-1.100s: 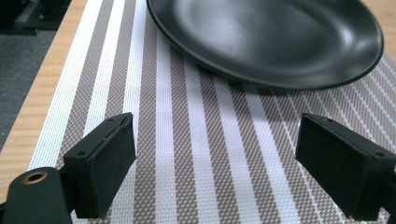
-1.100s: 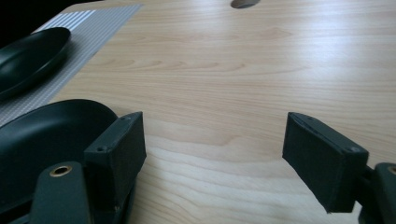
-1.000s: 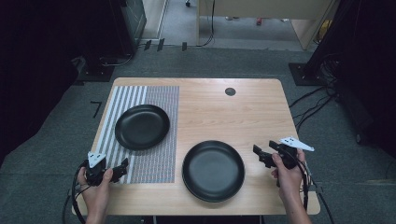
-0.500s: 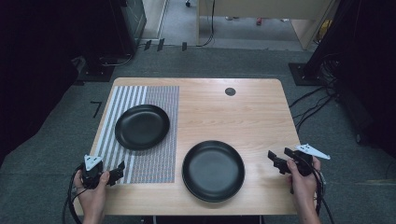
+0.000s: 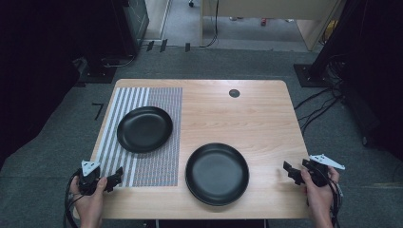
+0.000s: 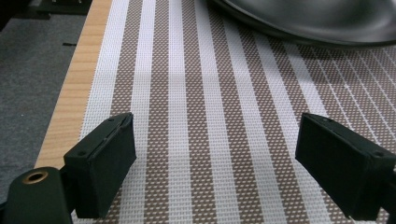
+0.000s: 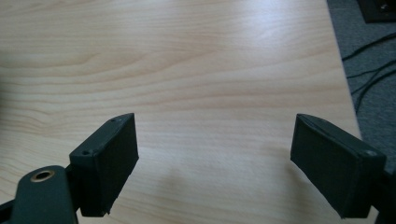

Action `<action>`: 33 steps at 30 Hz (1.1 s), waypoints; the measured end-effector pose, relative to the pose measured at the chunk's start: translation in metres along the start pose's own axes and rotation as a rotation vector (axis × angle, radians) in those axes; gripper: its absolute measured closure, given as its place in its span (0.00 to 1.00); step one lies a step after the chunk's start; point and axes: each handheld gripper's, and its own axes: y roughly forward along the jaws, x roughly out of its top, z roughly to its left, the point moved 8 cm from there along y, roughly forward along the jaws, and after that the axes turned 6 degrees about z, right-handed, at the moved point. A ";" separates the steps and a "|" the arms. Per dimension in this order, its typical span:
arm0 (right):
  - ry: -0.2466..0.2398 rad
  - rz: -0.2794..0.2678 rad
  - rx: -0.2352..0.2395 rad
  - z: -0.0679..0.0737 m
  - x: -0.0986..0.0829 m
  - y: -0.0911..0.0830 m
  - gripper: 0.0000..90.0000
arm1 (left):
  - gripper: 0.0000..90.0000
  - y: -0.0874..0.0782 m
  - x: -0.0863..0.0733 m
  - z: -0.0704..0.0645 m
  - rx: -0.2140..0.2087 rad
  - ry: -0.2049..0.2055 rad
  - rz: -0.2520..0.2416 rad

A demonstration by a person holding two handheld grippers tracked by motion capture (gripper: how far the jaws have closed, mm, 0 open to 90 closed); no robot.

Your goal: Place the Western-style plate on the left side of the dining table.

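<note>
Grey carpet rings the wooden table (image 5: 252, 118); 2 black plates sit apart, 1 (image 5: 144, 128) on the striped mat (image 5: 157, 161), 1 (image 5: 217, 173) on bare wood; left gripper (image 6: 212, 154) over the mat and right gripper (image 7: 215, 161) over wood both gape, empty.

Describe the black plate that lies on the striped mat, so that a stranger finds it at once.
Start at the light wooden table, then find the brown-and-white striped woven mat on its left side. The smaller round black plate lies on that mat; the larger black plate lies on bare wood instead.
</note>
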 end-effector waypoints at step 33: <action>-0.107 0.046 -0.135 -0.001 -0.021 -0.001 0.15 | 0.10 0.004 -0.011 -0.001 0.024 0.083 0.028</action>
